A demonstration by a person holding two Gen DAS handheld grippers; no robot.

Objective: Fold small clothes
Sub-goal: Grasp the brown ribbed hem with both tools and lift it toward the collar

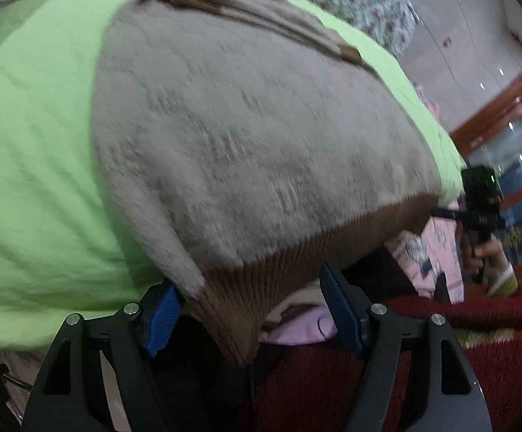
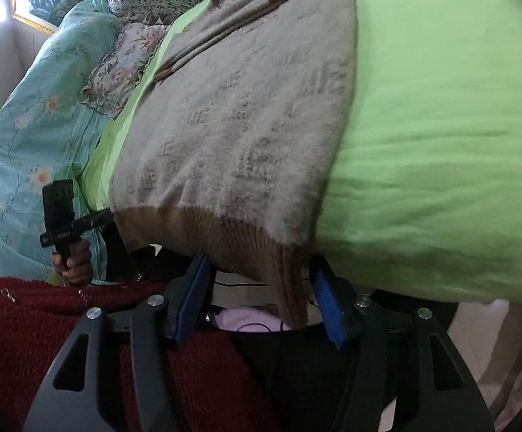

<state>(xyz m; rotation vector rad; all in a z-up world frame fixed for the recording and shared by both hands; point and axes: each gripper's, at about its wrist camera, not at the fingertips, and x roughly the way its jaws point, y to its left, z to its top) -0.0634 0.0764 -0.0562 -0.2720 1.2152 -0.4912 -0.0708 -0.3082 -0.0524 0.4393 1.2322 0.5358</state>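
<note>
On a green sheet (image 1: 37, 151), the beige sweater's (image 1: 246, 136) brown hem hangs between both released grippers (image 1: 250, 315) (image 2: 261, 300)

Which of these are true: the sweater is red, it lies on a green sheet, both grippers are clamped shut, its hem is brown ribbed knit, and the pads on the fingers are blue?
1. The sweater is red. False: it is fuzzy grey-beige.
2. It lies on a green sheet. True.
3. Both grippers are clamped shut. False: the left gripper and right gripper stand open, each with a corner of the hem between its jaws.
4. Its hem is brown ribbed knit. True.
5. The pads on the fingers are blue. True.
</note>
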